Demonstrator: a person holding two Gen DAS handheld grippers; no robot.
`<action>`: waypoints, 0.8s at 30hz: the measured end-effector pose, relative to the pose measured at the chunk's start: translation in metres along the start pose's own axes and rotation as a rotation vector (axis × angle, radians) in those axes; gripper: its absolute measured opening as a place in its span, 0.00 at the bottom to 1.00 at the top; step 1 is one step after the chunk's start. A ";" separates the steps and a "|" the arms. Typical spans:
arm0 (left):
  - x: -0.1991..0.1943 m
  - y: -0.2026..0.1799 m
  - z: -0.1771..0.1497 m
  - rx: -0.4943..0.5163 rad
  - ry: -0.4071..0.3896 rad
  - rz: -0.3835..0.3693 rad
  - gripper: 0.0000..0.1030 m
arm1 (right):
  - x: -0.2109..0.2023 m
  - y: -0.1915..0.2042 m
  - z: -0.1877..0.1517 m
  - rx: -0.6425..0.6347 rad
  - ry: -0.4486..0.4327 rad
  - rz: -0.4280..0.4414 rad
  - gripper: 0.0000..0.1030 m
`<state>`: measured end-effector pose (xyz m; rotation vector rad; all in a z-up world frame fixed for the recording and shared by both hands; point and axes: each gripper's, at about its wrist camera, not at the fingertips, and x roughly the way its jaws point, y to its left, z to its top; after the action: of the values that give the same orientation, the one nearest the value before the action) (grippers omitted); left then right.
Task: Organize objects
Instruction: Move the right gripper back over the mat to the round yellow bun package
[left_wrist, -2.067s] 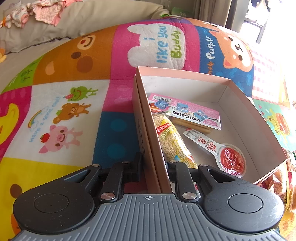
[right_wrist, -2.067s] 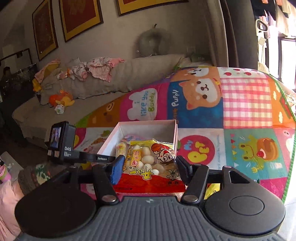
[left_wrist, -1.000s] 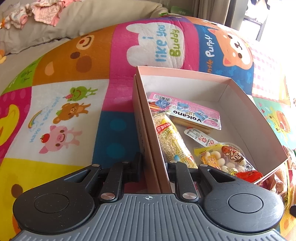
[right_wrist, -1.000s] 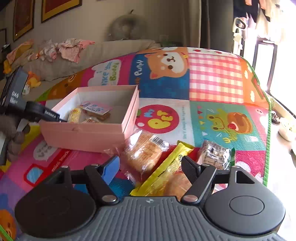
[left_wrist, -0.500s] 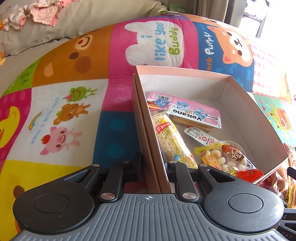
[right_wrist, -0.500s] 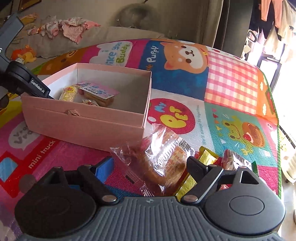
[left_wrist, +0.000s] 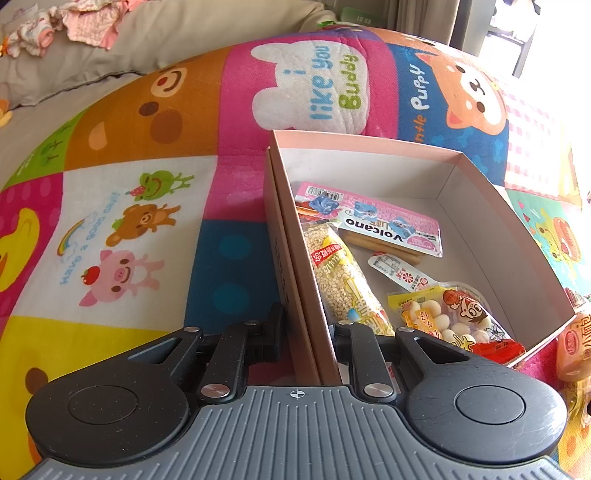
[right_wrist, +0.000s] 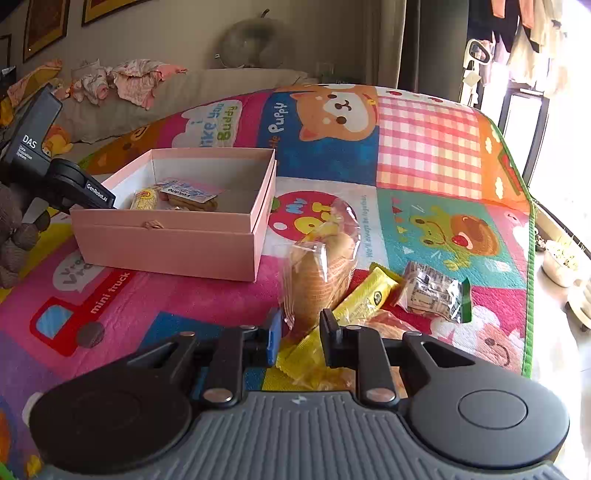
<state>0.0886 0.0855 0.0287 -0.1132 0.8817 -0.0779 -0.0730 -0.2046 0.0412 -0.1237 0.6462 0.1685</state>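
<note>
While left tongs (left_wrist: 306, 332) clamp pink box (left_wrist: 291, 258) wall, right tongs (right_wrist: 298, 334) pinch bread packet (right_wrist: 319, 266)

Black gripper (right_wrist: 298, 338) linkages, silver screws, ribbed grey base, one blue pad.

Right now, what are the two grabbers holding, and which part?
Left gripper pinches the pink box's side wall. Right gripper squeezes the clear-wrapped bread by its near end.
</note>
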 end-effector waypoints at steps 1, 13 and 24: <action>0.000 0.000 0.000 -0.001 0.001 -0.001 0.18 | -0.003 -0.004 -0.003 0.005 0.004 -0.009 0.20; 0.000 0.000 0.001 -0.008 0.008 0.005 0.18 | -0.010 -0.024 -0.013 0.051 -0.029 -0.182 0.21; 0.000 0.000 0.001 -0.006 0.007 0.003 0.18 | -0.015 -0.052 0.016 0.256 -0.090 0.033 0.61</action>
<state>0.0890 0.0856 0.0292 -0.1172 0.8892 -0.0730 -0.0650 -0.2545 0.0659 0.1399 0.5753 0.1208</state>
